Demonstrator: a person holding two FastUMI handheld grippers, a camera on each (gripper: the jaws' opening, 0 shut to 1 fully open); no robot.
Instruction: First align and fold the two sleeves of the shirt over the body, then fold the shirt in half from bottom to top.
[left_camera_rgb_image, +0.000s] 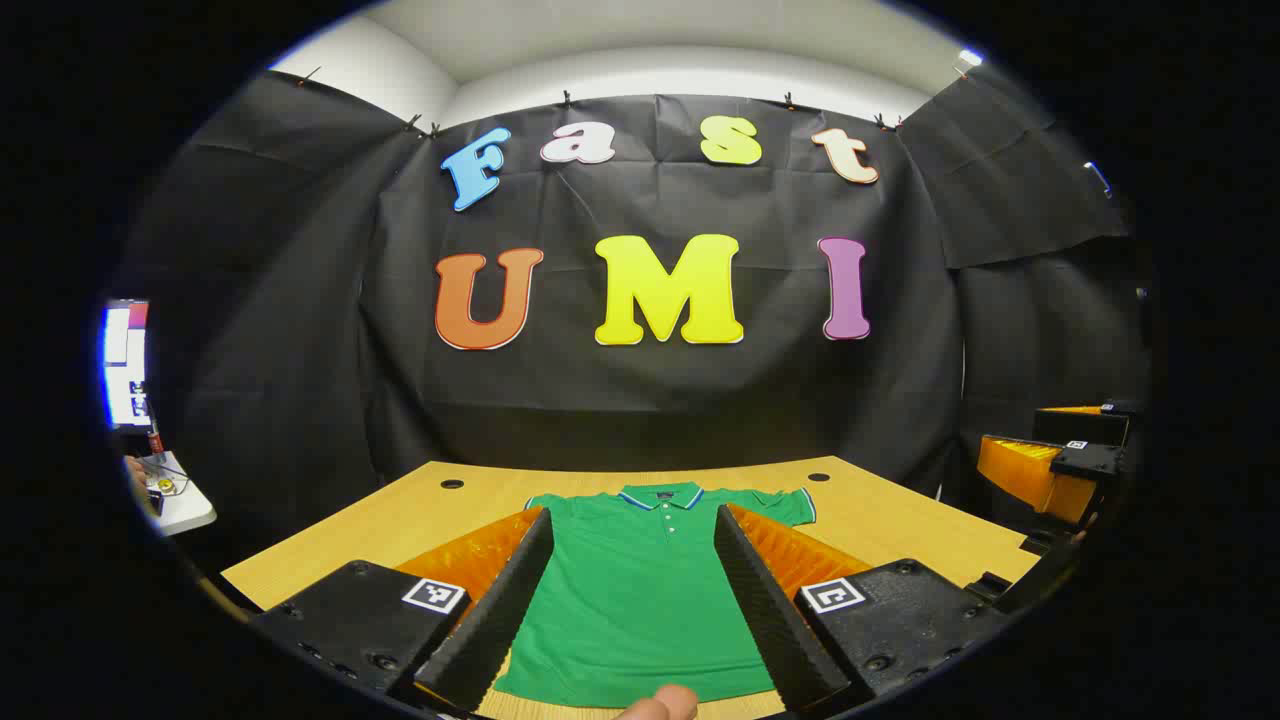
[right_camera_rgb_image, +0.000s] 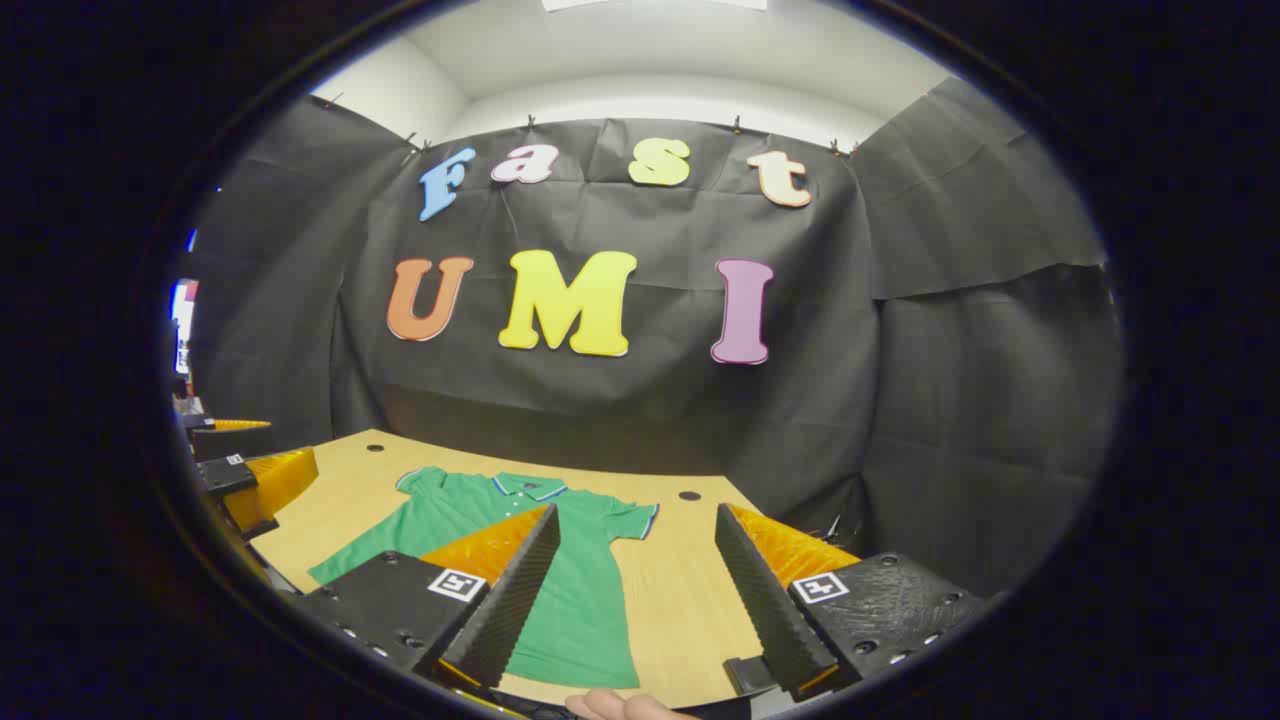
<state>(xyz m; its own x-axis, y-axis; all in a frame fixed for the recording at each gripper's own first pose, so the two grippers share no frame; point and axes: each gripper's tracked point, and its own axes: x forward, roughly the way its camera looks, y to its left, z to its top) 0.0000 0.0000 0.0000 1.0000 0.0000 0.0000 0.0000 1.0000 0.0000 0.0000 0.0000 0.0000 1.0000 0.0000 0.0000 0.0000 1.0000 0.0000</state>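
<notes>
My 2 grippers, left (left_camera_rgb_image: 632, 600) and right (right_camera_rgb_image: 640, 600), hover with jaws apart and empty above the near table (left_camera_rgb_image: 900, 520) edge, the green polo shirt (left_camera_rgb_image: 640, 590) lying flat, collar far, directly ahead of the nearer left.

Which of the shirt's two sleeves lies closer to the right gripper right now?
The sleeve on the table's bare side, beside the right gripper; the other sleeve lies across the shirt, toward the left gripper.

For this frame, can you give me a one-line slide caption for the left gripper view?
Left gripper, jaws open, above a green polo shirt lying flat and unfolded on the wooden table.
</notes>
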